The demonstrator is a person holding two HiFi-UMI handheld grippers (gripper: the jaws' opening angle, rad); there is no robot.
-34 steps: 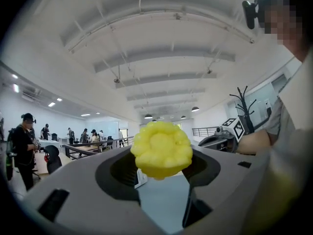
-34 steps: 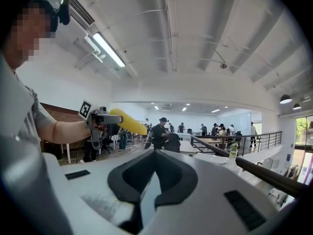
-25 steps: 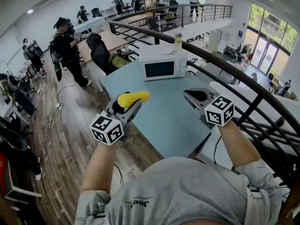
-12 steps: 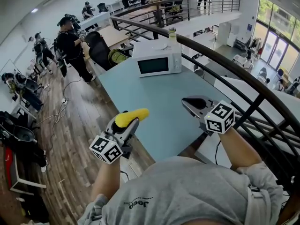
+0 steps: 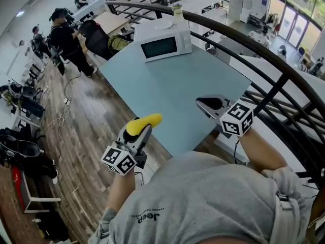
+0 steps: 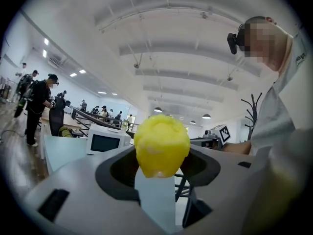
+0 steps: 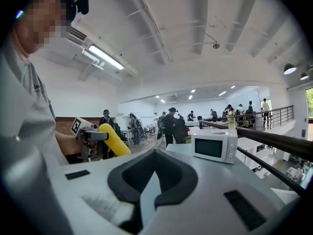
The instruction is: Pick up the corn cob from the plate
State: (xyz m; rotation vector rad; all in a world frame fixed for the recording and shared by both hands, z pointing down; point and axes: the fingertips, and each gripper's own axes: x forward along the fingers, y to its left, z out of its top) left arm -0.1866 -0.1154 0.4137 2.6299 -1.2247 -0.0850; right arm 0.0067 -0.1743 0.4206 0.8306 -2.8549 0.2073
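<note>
The yellow corn cob (image 5: 144, 122) is clamped in my left gripper (image 5: 145, 129), held in the air off the table's near left corner, over the wooden floor. In the left gripper view the corn cob's rounded end (image 6: 161, 143) fills the space between the jaws of the left gripper (image 6: 159, 168), which press on it. My right gripper (image 5: 209, 106) hovers over the table's near right corner with its jaws together and nothing in them. The right gripper view shows that gripper (image 7: 149, 190) closed, and the corn cob (image 7: 113, 140) off to its left. No plate is in view.
A pale blue table (image 5: 177, 90) stretches ahead with a white microwave (image 5: 161, 43) at its far end and a bottle (image 5: 177, 11) on top. A dark railing (image 5: 264, 60) runs along the right. Several people stand at the far left.
Both grippers have sunk and drawn nearer to the person's body, towards the table's near edge. The corn cob has stayed in the left gripper; the right gripper has stayed shut.
</note>
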